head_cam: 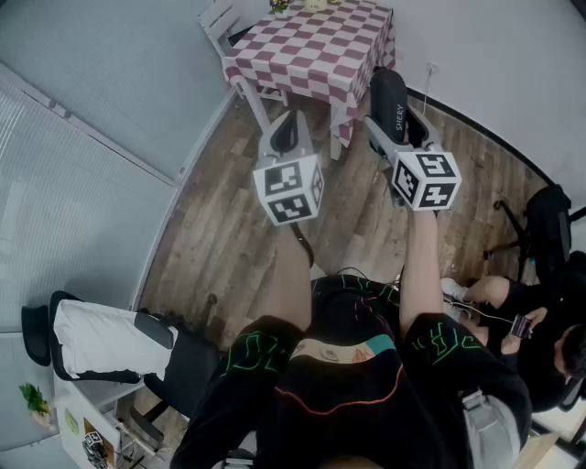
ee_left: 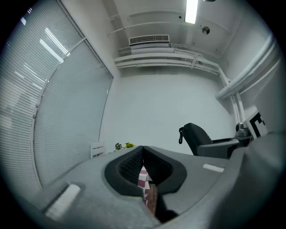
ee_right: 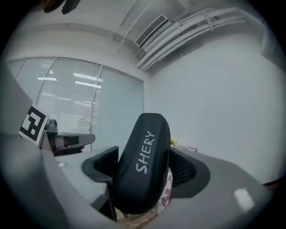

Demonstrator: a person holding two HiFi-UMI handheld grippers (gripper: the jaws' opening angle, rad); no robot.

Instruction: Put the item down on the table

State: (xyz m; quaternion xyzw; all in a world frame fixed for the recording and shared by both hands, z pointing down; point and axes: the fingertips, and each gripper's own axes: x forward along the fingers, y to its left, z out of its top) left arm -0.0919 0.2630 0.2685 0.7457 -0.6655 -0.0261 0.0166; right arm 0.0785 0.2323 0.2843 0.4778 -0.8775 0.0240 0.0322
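A black hard case marked SHERY (head_cam: 388, 99) stands upright between the jaws of my right gripper (head_cam: 396, 128), which is shut on it. In the right gripper view the case (ee_right: 143, 165) fills the middle and hides the gap between the pads. My left gripper (head_cam: 286, 130) is beside it on the left, shut with nothing in it; its pads (ee_left: 134, 164) meet. Both grippers hang over the wooden floor, just short of the table with the red and white checked cloth (head_cam: 320, 50). From the left gripper view the case (ee_left: 195, 136) shows at the right.
A white chair (head_cam: 218, 18) and small flowers (head_cam: 279, 5) are at the table's far side. An office chair with a white garment (head_cam: 101, 339) stands at lower left. Another person (head_cam: 522, 316) sits at the right by a black chair (head_cam: 549, 220). Glass walls with blinds run along the left.
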